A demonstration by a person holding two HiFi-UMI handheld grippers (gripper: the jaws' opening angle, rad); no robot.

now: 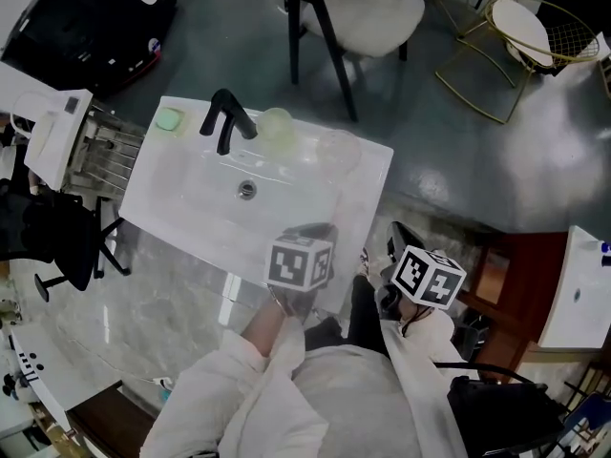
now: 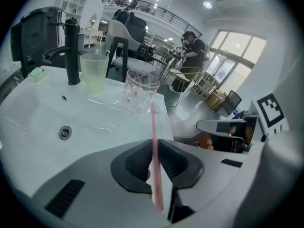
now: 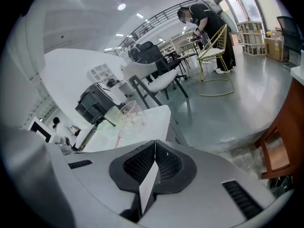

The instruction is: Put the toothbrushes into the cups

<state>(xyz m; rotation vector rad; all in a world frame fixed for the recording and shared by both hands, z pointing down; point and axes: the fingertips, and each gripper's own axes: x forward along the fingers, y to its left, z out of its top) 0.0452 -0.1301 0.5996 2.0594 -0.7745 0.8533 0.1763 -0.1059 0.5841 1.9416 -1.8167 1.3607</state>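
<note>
A pink toothbrush (image 2: 154, 141) stands up between the jaws of my left gripper (image 2: 154, 145), which is shut on its handle. Its head points at a clear glass cup (image 2: 140, 87) on the sink's rim. A pale green cup (image 2: 94, 70) stands beside the black faucet (image 2: 72, 46). In the head view my left gripper (image 1: 318, 231) hovers over the sink's near right corner, short of the clear cup (image 1: 336, 147) and the green cup (image 1: 277, 123). My right gripper (image 3: 155, 144) is shut with nothing seen in it. It hangs off the sink's right edge (image 1: 393, 239).
The white sink (image 1: 181, 194) has a drain (image 1: 247, 190) in its middle and a green soap (image 1: 170, 119) at the back left corner. A dark chair (image 1: 353, 12) stands behind the sink. A person stands far off (image 3: 204, 18).
</note>
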